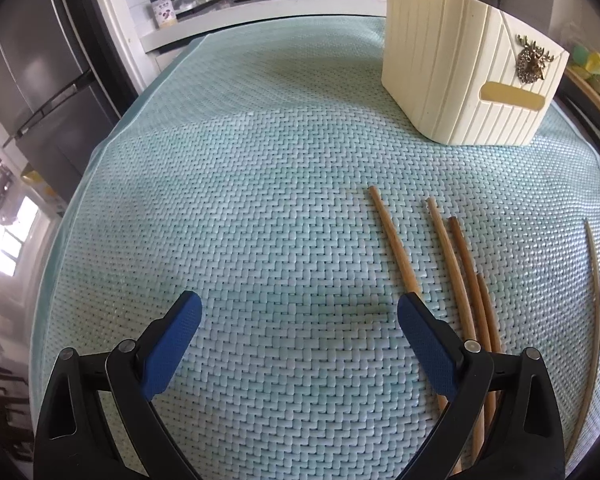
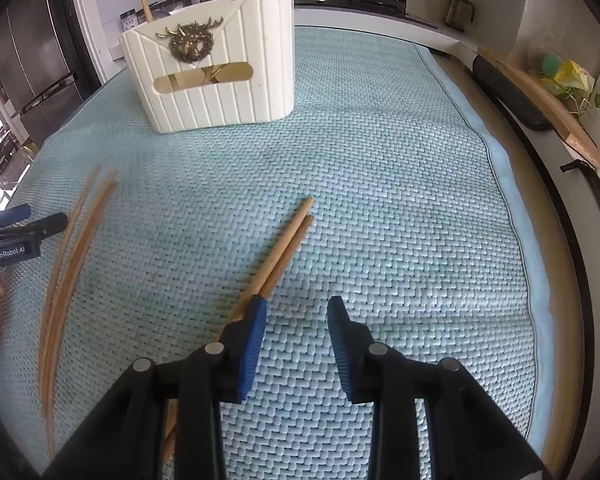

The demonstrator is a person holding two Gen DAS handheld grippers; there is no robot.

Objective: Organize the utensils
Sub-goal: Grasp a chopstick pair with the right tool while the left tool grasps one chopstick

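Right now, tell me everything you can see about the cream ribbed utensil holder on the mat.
The cream ribbed utensil holder looks like moulded plastic with vertical ribs and rounded corners. Its front has an envelope-flap shape bearing a brass-coloured deer-head ornament, and below that a slot-shaped cutout through which wooden sticks show, crossed. Two wooden chopsticks poke out of the top. It stands upright at the far end of the pale green woven mat, apart from the loose chopsticks and both grippers.
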